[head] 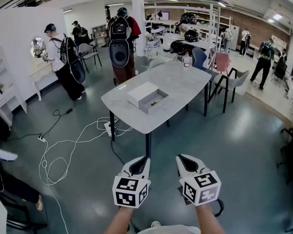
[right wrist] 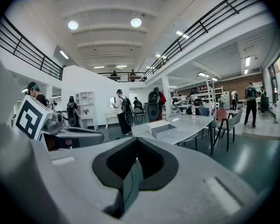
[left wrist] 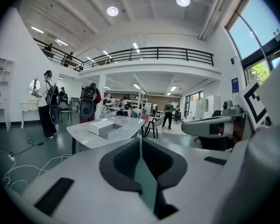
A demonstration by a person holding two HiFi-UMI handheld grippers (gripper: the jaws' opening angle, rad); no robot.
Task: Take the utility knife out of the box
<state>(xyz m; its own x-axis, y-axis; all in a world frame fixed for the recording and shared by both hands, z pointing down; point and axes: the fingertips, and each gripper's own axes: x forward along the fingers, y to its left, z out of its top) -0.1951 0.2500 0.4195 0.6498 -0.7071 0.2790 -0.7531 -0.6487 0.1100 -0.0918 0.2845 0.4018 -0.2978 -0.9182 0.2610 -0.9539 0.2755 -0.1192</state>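
Note:
An open grey box (head: 153, 101) sits on the grey table (head: 136, 120) ahead of me, its white lid (head: 142, 92) lying right beside it. Inside the box lies the utility knife (head: 156, 102), small, dark and yellow. Both grippers hang low in front of me, well short of the table and over the floor. My left gripper (head: 141, 161) is shut and holds nothing, and so is my right gripper (head: 182, 159). The left gripper view shows the left gripper's (left wrist: 140, 146) jaws meeting, with the box (left wrist: 110, 130) far beyond. In the right gripper view the right gripper (right wrist: 136, 146) is likewise closed, the box (right wrist: 171, 131) distant.
A water bottle (head: 186, 60) stands at the table's far end. White cables (head: 63, 147) and a power strip trail over the floor to the left. Chairs (head: 229, 79) stand right of the table. People with backpacks (head: 121, 35) stand behind it.

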